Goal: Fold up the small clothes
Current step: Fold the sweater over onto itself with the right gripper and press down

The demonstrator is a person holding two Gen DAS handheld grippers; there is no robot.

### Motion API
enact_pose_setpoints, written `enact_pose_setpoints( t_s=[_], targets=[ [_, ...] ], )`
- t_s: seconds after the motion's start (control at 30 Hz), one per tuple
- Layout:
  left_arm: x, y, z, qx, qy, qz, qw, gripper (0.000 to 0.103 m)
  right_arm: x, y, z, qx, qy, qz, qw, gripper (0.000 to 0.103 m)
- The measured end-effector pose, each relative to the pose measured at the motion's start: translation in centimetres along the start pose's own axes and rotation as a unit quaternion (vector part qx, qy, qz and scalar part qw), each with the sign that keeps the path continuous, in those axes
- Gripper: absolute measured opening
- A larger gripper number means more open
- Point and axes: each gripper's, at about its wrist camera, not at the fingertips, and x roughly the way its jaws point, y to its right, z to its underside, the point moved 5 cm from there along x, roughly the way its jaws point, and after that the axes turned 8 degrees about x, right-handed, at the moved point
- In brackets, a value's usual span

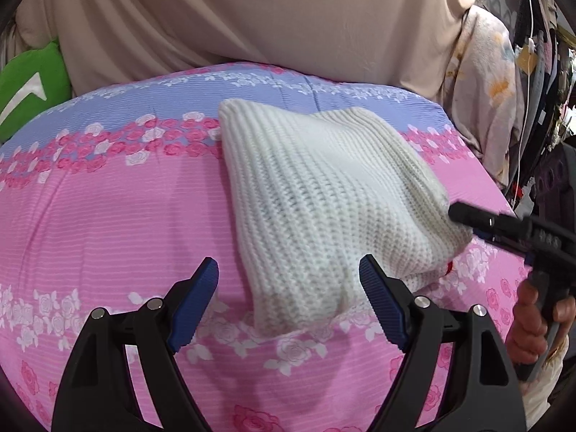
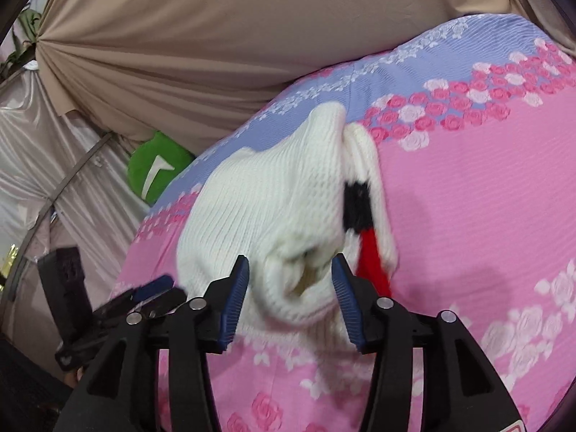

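A white ribbed knit garment [image 1: 324, 194] lies folded on a pink and lilac rose-print bedspread [image 1: 108, 216]. My left gripper [image 1: 288, 280] is open, its blue pads straddling the garment's near corner just above it. In the right wrist view the garment [image 2: 270, 208] shows a black and red stripe [image 2: 360, 216] at its folded edge. My right gripper [image 2: 289, 277] is open, with the garment's near end between its pads. It also shows in the left wrist view [image 1: 464, 212] at the garment's right edge.
A beige cloth [image 1: 252, 18] hangs behind the bed. A green cushion [image 1: 32, 86] sits at the far left corner. Hanging clothes and cables [image 1: 532, 72] crowd the right side. The bedspread's edge drops off at the right [image 1: 504, 194].
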Motion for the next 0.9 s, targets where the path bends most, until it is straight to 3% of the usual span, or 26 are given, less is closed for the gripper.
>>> enact_pose_setpoints(
  t_s=[0.13,0.17,0.2,0.23,0.27,0.33,0.4,0.43,0.5,0.53,0.57,0.7,0.9],
  targets=[
    [0.0,0.4,-1.3,-0.003,0.014,0.003,0.9999,0.079,0.9,-0.4,0.7,-0.023,-0.004,0.021,0.999,0.052],
    [0.0,0.5,-1.6,-0.004,0.017,0.003,0.9998,0.080,1.1,-0.5,0.6,-0.024,-0.002,0.018,1.000,0.048],
    [0.2,0.4,-1.8,-0.002,0.016,-0.002,0.9999,0.081,1.1,-0.5,0.4,-0.026,0.001,0.020,0.999,0.038],
    [0.7,0.3,-1.8,0.000,0.008,-0.013,0.9999,0.080,1.1,-0.4,0.2,-0.028,0.005,0.029,0.999,0.011],
    [1.2,0.0,-1.6,0.001,-0.003,-0.023,0.9997,0.079,0.7,-0.4,0.2,-0.027,0.009,0.019,0.999,0.011],
    [2.1,-0.6,-0.8,0.002,-0.029,-0.034,0.9990,0.068,-1.8,-1.1,0.4,-0.025,0.033,-0.038,0.998,0.010],
    [2.7,-1.0,0.4,0.004,-0.052,-0.025,0.9983,0.067,-3.6,-1.3,1.0,-0.037,0.052,-0.042,0.997,0.009],
    [3.2,-1.0,1.2,0.010,-0.066,-0.022,0.9975,0.067,-3.6,-0.8,1.4,-0.041,0.047,-0.024,0.998,0.009],
    [4.1,-1.0,2.4,0.018,-0.084,-0.027,0.9959,0.066,-0.7,2.5,2.7,-0.032,0.008,0.070,0.997,0.009],
    [4.5,-1.0,2.9,0.018,-0.088,-0.025,0.9956,0.066,0.8,4.0,3.4,-0.022,-0.013,0.097,0.995,0.007],
    [4.5,-1.0,3.1,0.015,-0.085,-0.025,0.9960,0.067,1.3,4.6,3.8,-0.009,-0.013,0.070,0.997,0.007],
    [3.0,-0.7,2.4,0.007,-0.071,-0.024,0.9972,0.066,-0.7,3.4,3.0,-0.009,0.003,0.047,0.999,0.017],
    [-0.3,-0.3,0.5,0.017,-0.025,-0.047,0.9984,0.066,-4.2,0.8,1.2,-0.037,0.046,0.044,0.997,0.029]
  ],
)
